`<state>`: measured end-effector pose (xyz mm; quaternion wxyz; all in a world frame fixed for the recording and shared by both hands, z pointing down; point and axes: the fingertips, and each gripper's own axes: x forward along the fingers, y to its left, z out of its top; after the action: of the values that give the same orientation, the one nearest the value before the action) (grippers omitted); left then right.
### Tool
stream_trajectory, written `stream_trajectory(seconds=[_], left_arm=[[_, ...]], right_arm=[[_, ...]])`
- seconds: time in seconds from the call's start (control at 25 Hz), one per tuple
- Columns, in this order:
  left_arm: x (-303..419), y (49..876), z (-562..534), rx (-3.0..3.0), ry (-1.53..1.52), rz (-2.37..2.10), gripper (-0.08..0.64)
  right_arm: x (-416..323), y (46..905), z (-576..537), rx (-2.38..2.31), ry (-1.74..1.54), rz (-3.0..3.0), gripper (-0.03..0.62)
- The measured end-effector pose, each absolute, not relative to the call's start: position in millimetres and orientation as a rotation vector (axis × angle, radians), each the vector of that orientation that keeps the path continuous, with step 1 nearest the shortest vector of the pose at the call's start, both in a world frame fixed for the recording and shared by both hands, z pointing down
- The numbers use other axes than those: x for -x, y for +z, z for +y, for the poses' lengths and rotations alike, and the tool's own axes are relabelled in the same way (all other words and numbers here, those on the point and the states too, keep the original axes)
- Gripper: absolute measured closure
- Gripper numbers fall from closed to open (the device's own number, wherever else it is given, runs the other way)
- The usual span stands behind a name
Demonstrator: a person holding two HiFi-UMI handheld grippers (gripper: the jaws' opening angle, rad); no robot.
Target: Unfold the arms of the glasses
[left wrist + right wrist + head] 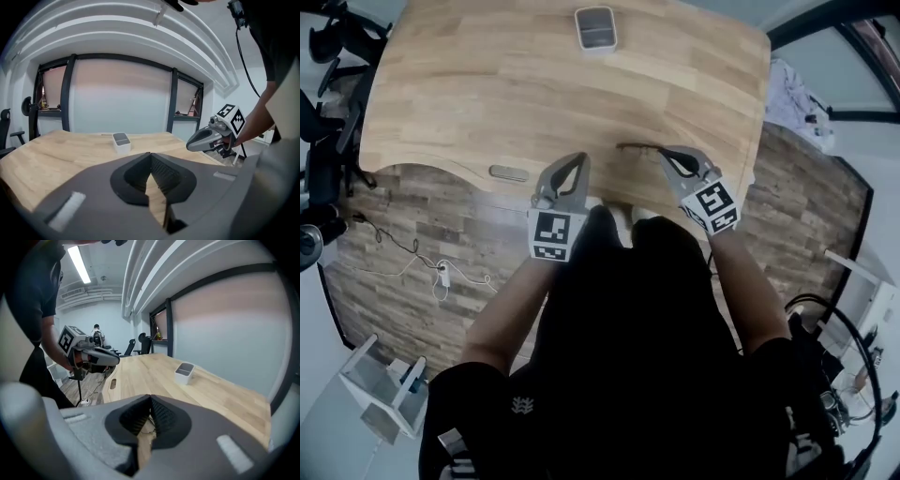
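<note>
The glasses are a thin dark wire frame lying near the front edge of the wooden table. My right gripper has its tips at their right end and looks shut on them. In the right gripper view a bit of thin wire shows just below the closed jaws of my right gripper. My left gripper hovers over the table's front edge, a short way left of the glasses. It is shut with nothing in it.
A white open case stands at the far middle of the table. An oval cable slot sits in the front edge, left of my left gripper. Office chairs stand at the left, and cables lie on the floor.
</note>
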<state>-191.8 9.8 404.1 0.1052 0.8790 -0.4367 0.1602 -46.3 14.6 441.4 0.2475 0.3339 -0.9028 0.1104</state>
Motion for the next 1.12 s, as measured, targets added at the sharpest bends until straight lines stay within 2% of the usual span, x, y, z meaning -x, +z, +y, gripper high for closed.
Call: stream_trajectory(seconds=[0.4,0.68,1.12], left_arm=[[192.4,425.3,-11.1,-2.508,0.487,-1.301,0.552],[184.9,461.1,-10.5,-2.453,0.557,-1.293,0.553],[178.5,490.6,-1.8,-2.374,0.595,-1.294,0.552]], right_arm=[[67.0,497.1,-3.6,-0.670,0.306,-2.372,0.589],[77.9,545.9,-11.3,-0.505,0.298,-2.325,0.508],[78.5,592.4,-11.8,-0.366,0.281,-2.199,0.522]])
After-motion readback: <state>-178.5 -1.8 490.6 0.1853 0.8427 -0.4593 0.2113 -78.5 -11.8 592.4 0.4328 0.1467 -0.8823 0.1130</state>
